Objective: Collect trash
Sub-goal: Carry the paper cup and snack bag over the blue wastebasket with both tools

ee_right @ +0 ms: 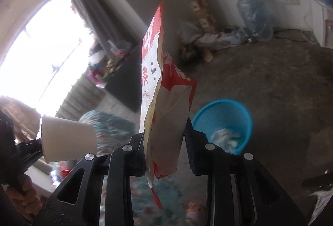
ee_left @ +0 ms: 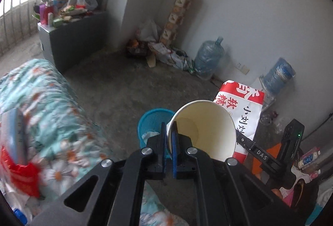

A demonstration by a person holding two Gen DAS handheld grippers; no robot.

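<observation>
My left gripper (ee_left: 169,128) is shut on the rim of a white paper cup (ee_left: 204,130), whose mouth faces the camera. In the right wrist view the cup (ee_right: 68,138) lies sideways at the far left, with a hand (ee_right: 20,194) below it. My right gripper (ee_right: 164,140) is shut on a red and white paper bag (ee_right: 166,111) that stands upright between the jaws. In the left wrist view the bag (ee_left: 247,105) hangs just right of the cup. A blue mesh bin (ee_right: 224,122) stands on the floor beyond both grippers, with crumpled white paper (ee_right: 226,138) inside. The cup partly hides the bin (ee_left: 152,119).
A bed with a floral quilt (ee_left: 41,111) fills the left side. A grey cabinet (ee_left: 72,38) piled with clutter stands by the window. Bags and boxes (ee_left: 149,45) lie in the far corner, with water jugs (ee_left: 208,57) along the wall. Bare concrete floor (ee_left: 116,84) surrounds the bin.
</observation>
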